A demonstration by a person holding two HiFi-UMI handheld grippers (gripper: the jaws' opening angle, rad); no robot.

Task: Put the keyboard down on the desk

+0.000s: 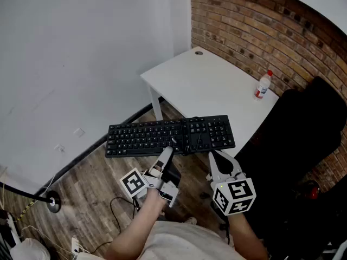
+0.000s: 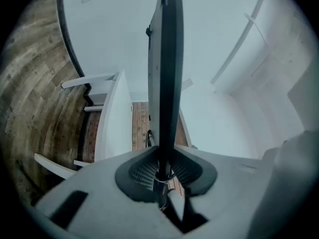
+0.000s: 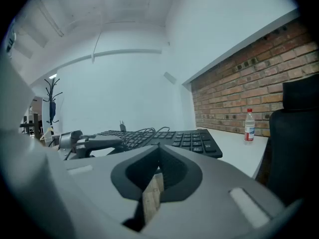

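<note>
— So, how will the keyboard (image 1: 162, 136) handle?
— Stiff and flat, and fairly light, I'd judge. It's long, though, so held at one spot it will want to tip. It hangs roughly level in the air over the wooden floor (image 1: 92, 199), just near and left of the white desk (image 1: 206, 80), and isn't on it yet. Its loose cable (image 3: 134, 133) lies bunched on the keys and could slide off.
— Where is it gripped?
— The left gripper (image 1: 168, 150) is clamped on the near long edge, about mid-length; its own view shows the board edge-on between its jaws. The right gripper (image 1: 216, 156) has its jaws together with nothing between them, and its tip is at the near edge, further right. Whether it props the board I cannot tell. A hold nearer each end would steady it better.
— Any containers?
— One: a small clear bottle (image 1: 263, 85) with a red cap, upright on the desk's right side. What's in it is too small to tell.
</note>
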